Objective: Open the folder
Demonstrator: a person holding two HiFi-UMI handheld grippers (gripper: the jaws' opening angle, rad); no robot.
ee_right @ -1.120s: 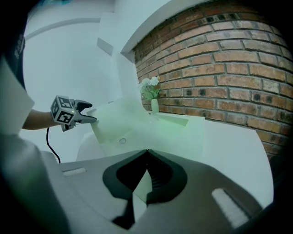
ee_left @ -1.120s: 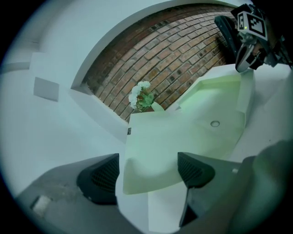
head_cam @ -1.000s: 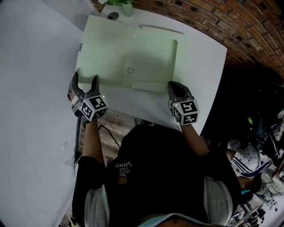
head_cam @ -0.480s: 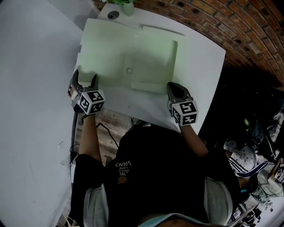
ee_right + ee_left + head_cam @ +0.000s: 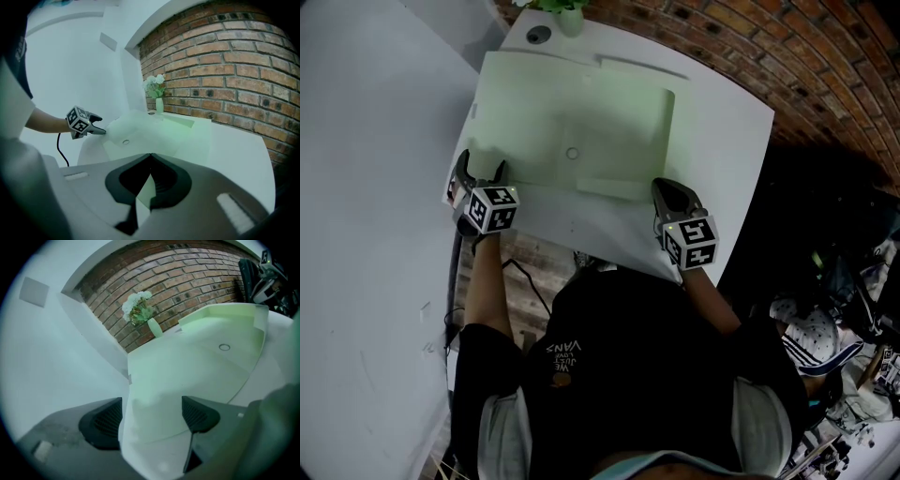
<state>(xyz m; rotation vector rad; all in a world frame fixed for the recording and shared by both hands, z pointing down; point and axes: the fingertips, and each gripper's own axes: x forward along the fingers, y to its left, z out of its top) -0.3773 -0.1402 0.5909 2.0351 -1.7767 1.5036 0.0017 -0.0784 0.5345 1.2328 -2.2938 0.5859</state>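
Pale green flat plastic folder [image 5: 572, 112] lies upper centre of the head view, on the white table [image 5: 727, 122].

Right gripper [image 5: 664, 186], at the folder's lower right: jaws pressed together, pinching a thin green edge of the near flap [image 5: 614, 185].

Left gripper [image 5: 481, 161], at the lower-left corner: jaws spread, the corner lies between them, unclamped.

Judgement: opening barely begun; cover lies flat.

To do it well: steady the left corner, then raise the right gripper slowly, taking only the top layer. The small round ring [image 5: 572, 153] may be a fastener, so watch that it frees.
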